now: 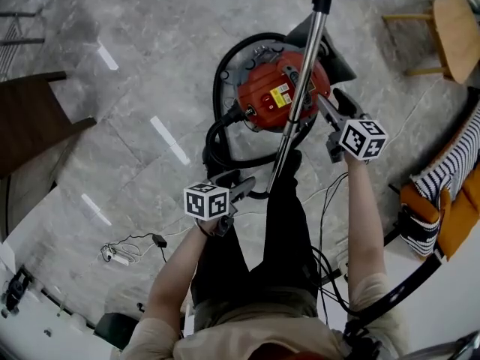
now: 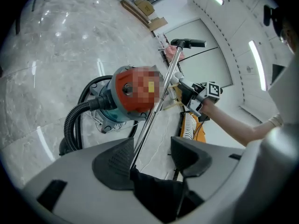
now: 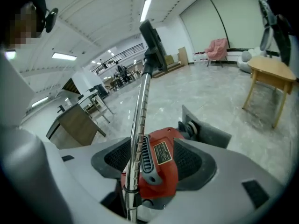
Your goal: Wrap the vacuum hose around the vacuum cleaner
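Between the pads of the right gripper [image 3: 154,160] nothing is pinched: its jaws stand apart, framing the metal tube [image 3: 141,106] and the red vacuum cleaner [image 3: 166,176] just beyond them. The left gripper [image 2: 150,157] is released too, jaws apart above the person's black trouser leg [image 2: 154,195], with the tube rising past them. The vacuum cleaner sits on the marble floor [image 1: 150,66] ahead of the person's feet. Its black hose [image 2: 71,122] already curls from its front round its side, so the wrapping looks partly done, with both hands between grips. The next move, I judge, calls for closing on the tube or the loose hose and leading it round the body. The leaning tube and the leg crowd that path. Thin cables [image 1: 323,223] lie near the feet, a power strip [image 1: 118,257] lies farther off, and a wooden stool [image 1: 456,22] stands well apart.
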A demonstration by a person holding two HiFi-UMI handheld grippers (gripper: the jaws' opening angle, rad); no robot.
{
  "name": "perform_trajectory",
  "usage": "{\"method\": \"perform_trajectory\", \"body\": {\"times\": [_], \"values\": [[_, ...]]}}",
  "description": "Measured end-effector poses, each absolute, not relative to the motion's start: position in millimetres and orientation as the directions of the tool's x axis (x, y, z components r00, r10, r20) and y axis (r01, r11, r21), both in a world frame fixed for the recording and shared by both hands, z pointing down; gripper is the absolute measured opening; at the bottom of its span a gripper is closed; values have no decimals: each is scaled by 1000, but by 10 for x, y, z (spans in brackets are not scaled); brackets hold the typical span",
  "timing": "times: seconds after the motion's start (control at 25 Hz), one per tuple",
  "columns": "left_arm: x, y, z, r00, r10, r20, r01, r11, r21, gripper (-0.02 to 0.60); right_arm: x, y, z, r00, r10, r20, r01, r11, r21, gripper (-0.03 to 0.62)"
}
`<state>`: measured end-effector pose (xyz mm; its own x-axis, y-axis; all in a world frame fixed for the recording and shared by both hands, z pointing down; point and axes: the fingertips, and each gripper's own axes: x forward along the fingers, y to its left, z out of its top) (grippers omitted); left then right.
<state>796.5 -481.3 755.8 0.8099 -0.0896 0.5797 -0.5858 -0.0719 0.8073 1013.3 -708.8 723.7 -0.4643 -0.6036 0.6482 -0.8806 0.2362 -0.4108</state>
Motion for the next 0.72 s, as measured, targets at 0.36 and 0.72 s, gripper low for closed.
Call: {"method": "perform_trajectory", "body": {"times": [0.36,0.72], "values": [[7965,-5160,7432,801,-89,592,-595,-229,771,253,10088,-6138,6856,-491,-679,545,-770,46,-636,256],[8291,-5131,7149,760,-211,615,-650,-234,723,253,10109,-5650,6459,-682,-677,277,-462,105,-880,203]]}}
